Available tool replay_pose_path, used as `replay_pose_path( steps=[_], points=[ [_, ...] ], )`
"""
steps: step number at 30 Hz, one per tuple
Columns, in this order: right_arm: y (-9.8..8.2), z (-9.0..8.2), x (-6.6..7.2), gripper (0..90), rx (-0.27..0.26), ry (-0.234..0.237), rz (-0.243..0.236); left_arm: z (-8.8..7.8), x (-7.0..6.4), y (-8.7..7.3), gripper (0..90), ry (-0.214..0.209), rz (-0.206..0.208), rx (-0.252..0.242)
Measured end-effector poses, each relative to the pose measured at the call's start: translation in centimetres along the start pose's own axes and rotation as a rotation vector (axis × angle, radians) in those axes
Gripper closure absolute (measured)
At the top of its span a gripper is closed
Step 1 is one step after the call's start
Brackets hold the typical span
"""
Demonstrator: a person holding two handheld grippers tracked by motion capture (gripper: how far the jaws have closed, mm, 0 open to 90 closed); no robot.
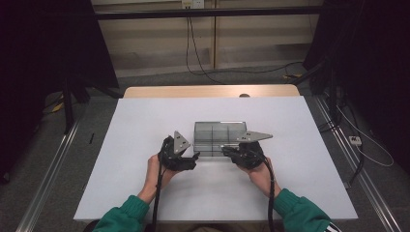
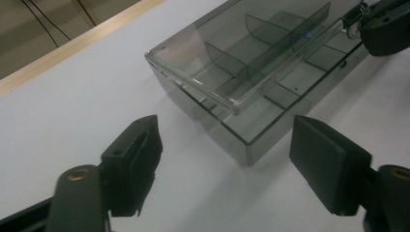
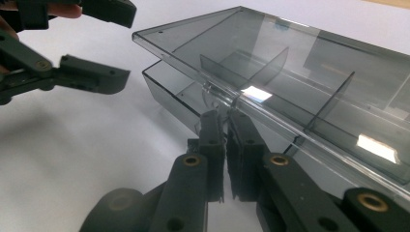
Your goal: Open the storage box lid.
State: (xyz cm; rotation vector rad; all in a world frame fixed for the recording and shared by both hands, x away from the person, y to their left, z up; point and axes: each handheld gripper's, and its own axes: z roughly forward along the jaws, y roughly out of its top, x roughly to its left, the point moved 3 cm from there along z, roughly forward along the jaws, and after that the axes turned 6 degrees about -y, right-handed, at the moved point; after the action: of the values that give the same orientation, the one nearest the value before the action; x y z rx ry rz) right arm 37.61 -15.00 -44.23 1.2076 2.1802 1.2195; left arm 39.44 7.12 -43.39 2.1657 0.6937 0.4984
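Organizer box [image 1: 218, 137], smoked clear plastic, at table [image 1: 145, 125] centre. Left gripper [image 1: 192, 155], jaws apart and empty, sits just beside its left corner. Right gripper [image 3: 226, 126], jaws shut on the raised lid's [image 3: 270, 63] front lip; the thin lip may slip out, dropping the lid.

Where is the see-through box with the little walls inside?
In the high view, the smoky clear plastic divider box sits mid-table on the white table, between the left claw and the right claw, which pinches its lid's front edge.

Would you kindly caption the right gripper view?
Right gripper pinches the lid of the divided box, raised; left gripper open.
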Motion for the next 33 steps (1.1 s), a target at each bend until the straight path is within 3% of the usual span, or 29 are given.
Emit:
replay_pose_path(
  steps=[16, 33],
  points=[
    [0.08, -0.07, 0.04, 85.4, -0.010, -0.004, 0.001, 0.63, -0.13, 0.52, 48.8, -0.016, -0.006, -0.034],
    [0.25, -0.30, -0.13, 85.6, -0.012, -0.002, -0.004, 0.89, 0.21, 0.37, 59.6, -0.020, -0.007, -0.071]
  ],
)
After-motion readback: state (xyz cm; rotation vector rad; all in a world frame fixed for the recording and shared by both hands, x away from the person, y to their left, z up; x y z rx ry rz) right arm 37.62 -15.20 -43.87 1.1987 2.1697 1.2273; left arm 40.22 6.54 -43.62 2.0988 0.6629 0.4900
